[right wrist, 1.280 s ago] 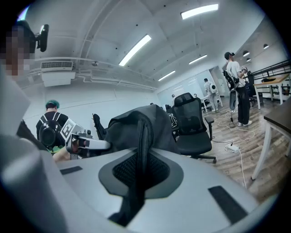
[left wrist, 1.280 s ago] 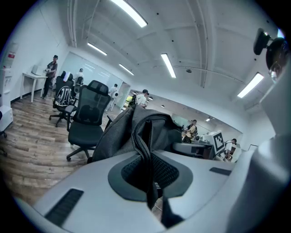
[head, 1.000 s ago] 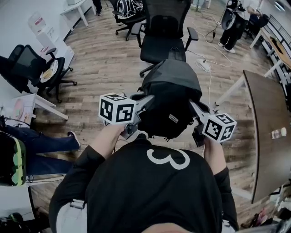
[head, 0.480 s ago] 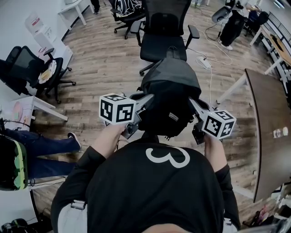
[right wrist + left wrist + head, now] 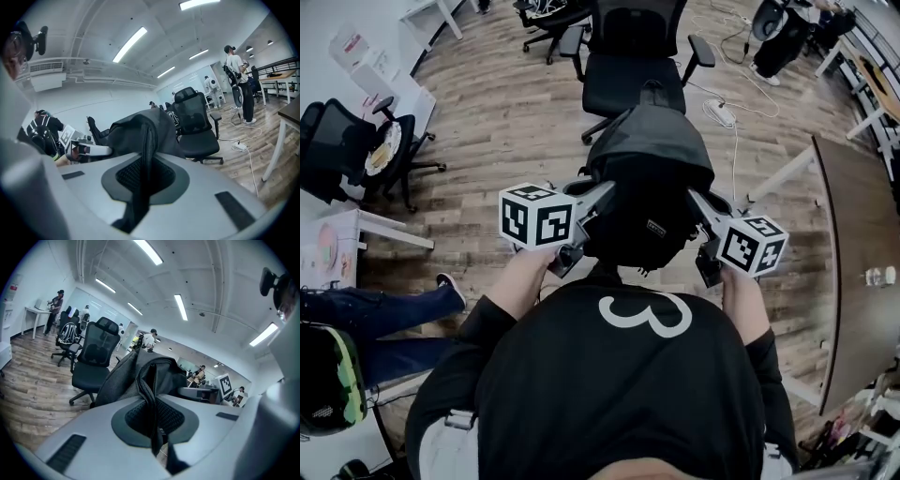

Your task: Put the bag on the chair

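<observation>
A dark grey backpack [image 5: 649, 173] hangs in the air between my two grippers, just short of the black office chair [image 5: 630, 89] ahead. My left gripper [image 5: 602, 195] is shut on a strap at the bag's left side, my right gripper [image 5: 697, 199] on one at its right side. In the left gripper view the strap [image 5: 151, 399] runs pinched between the closed jaws of the left gripper [image 5: 153, 427], with the bag [image 5: 126, 378] and chair [image 5: 91, 364] beyond. The right gripper view shows the right gripper [image 5: 142, 185] closed on a strap [image 5: 145, 150], the chair [image 5: 197, 126] behind.
A brown table [image 5: 862, 234] runs along the right. A white cable and power strip [image 5: 720, 112] lie on the wood floor by the chair. Another office chair [image 5: 356, 150] and a white desk [image 5: 356, 230] stand at left, a seated person's legs [image 5: 384, 309] below them. People stand far right [image 5: 787, 33].
The bag and both grippers have drawn a little closer to the black chair, which now sits lower in view. Both grips are unchanged.
</observation>
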A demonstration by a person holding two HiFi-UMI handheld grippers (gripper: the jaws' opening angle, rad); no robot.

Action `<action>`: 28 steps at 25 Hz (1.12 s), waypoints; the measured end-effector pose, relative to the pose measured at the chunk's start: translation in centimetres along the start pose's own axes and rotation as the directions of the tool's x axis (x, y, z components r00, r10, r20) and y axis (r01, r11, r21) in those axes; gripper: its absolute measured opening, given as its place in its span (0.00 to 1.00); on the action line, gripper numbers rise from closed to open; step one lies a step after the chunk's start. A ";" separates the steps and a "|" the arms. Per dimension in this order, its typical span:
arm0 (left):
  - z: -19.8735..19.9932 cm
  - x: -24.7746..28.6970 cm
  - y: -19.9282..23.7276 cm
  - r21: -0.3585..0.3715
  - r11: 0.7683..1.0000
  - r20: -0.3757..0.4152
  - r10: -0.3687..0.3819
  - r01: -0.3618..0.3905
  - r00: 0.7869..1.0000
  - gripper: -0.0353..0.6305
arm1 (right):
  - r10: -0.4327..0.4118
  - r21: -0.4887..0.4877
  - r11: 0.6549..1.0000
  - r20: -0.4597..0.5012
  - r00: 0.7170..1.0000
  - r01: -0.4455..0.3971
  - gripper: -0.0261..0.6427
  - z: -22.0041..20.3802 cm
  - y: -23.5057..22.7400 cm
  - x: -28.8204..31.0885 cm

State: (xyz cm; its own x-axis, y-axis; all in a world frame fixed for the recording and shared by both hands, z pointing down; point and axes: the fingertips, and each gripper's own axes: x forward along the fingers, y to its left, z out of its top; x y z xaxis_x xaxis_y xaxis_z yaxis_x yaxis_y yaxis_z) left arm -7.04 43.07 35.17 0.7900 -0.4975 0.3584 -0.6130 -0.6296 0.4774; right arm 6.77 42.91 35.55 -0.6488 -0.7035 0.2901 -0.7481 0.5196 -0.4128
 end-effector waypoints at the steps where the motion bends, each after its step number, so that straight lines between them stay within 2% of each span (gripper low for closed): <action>1: 0.5 0.5 0.9 -0.005 1.000 -0.007 -0.001 0.001 1.000 0.09 | -0.003 0.006 1.000 -0.005 1.000 0.003 0.09 0.3 -0.5 1.0; 17: 9.8 8.2 15.2 -0.034 0.999 -0.090 -0.037 0.034 0.995 0.09 | -0.054 0.062 0.996 -0.080 0.995 0.059 0.09 6.6 -8.3 15.7; 28: 14.1 11.9 21.0 0.004 0.998 -0.101 -0.055 0.055 0.993 0.09 | -0.091 0.075 0.993 -0.055 0.994 0.095 0.09 9.7 -12.1 21.7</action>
State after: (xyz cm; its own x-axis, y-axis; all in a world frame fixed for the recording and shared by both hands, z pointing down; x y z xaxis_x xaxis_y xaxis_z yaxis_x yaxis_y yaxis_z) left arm -10.66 15.48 38.13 0.8195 -0.3994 0.4108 -0.5683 -0.6587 0.4932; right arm 3.04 16.66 38.46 -0.5848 -0.7201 0.3735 -0.7936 0.4127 -0.4470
